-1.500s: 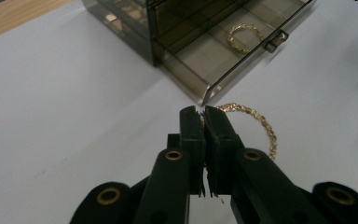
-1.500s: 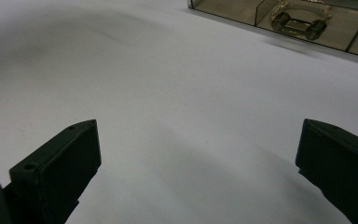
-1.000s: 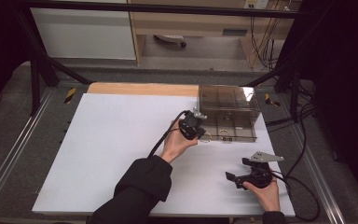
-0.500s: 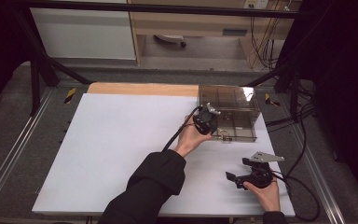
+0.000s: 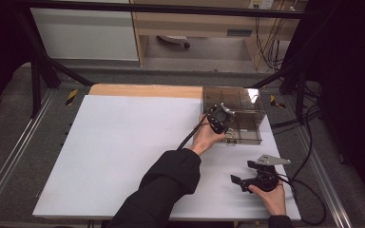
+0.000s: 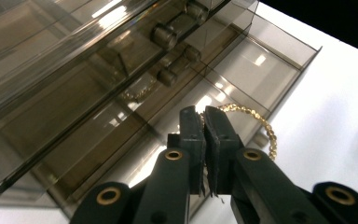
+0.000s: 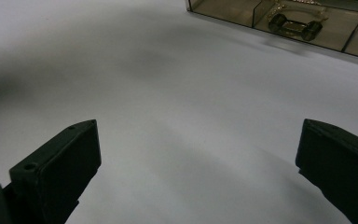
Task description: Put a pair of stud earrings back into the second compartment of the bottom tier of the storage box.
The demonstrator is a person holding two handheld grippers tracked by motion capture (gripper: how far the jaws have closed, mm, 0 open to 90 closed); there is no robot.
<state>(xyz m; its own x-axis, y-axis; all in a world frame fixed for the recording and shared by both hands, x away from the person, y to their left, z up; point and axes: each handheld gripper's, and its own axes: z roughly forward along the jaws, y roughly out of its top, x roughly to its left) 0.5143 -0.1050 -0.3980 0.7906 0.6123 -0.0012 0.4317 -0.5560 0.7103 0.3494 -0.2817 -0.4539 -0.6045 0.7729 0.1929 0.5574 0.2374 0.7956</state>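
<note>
The left gripper (image 6: 204,122), fingers pinching a gold chain (image 6: 256,122), is hovering over the tinted box (image 5: 247,123); lowering slowly into one compartment seems wise. The right gripper (image 7: 198,154) is resting wide open.

The compartment box (image 5: 247,107) stands at the far right of the table (image 5: 123,142). The left gripper (image 5: 217,118) is at its left side, and the right gripper (image 5: 259,178) is nearer, well apart from it.

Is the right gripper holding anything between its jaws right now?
No, the right gripper has its black jaws spread wide apart with nothing but bare white table between them.
</note>
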